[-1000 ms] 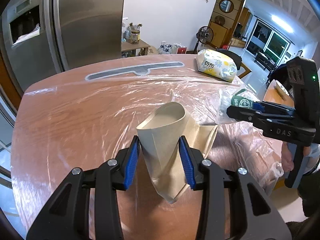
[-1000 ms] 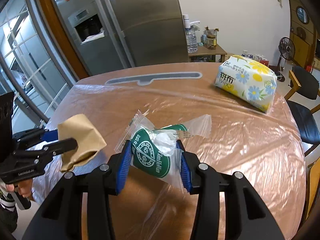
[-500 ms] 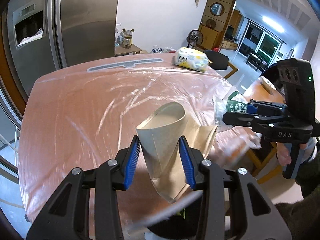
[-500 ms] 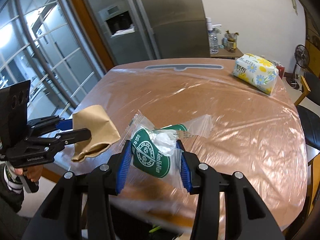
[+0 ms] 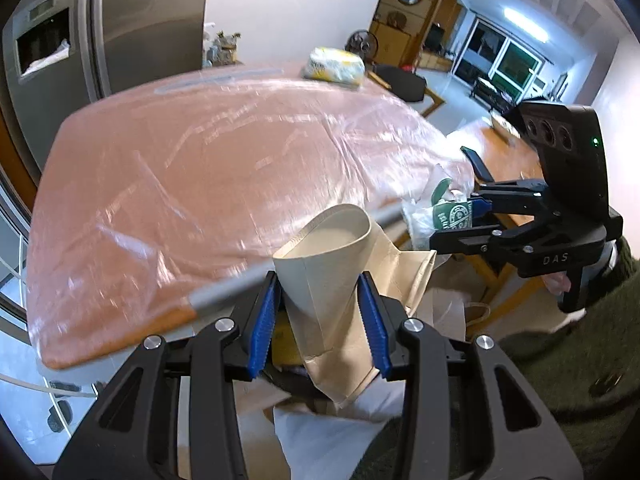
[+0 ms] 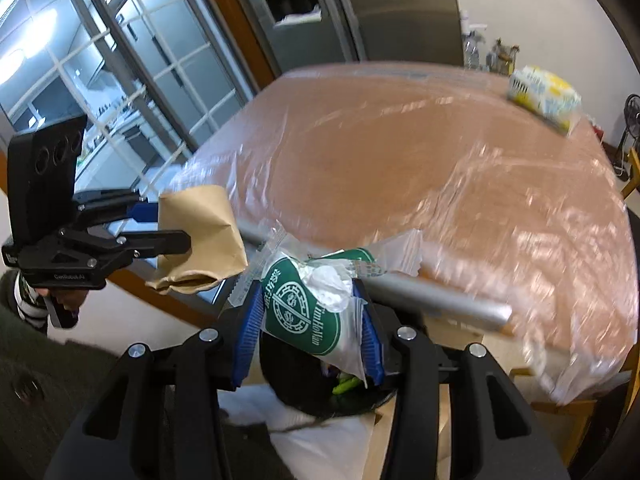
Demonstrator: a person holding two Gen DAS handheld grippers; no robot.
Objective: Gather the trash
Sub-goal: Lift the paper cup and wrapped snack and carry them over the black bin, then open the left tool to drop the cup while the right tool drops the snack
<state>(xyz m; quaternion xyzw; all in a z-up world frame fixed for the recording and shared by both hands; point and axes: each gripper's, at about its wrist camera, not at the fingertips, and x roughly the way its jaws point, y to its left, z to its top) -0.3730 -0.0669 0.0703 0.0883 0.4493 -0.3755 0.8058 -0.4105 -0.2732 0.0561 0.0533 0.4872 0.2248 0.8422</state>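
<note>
My left gripper (image 5: 318,312) is shut on a crumpled brown paper bag (image 5: 320,264), squeezed between the blue pads. My right gripper (image 6: 310,316) is shut on a green-and-white plastic wrapper (image 6: 304,312). Both are held off the table's near edge, above a dark bin (image 6: 360,404) with green scraps inside. In the left wrist view the right gripper (image 5: 460,220) hangs at the right with the wrapper (image 5: 448,216). The right wrist view shows the left gripper (image 6: 168,224) at the left with the paper bag (image 6: 200,240).
The wooden table (image 5: 180,168) under clear plastic film fills the view ahead. A yellow tissue pack (image 5: 334,64) lies at its far side. A steel fridge (image 5: 140,20) stands behind. White and brown paper (image 5: 328,432) lies around the bin. A chair (image 5: 400,84) stands beyond the table.
Both grippers have drawn back from over the table to past its near edge, and the bin has come into view below. Each still holds its piece of trash.
</note>
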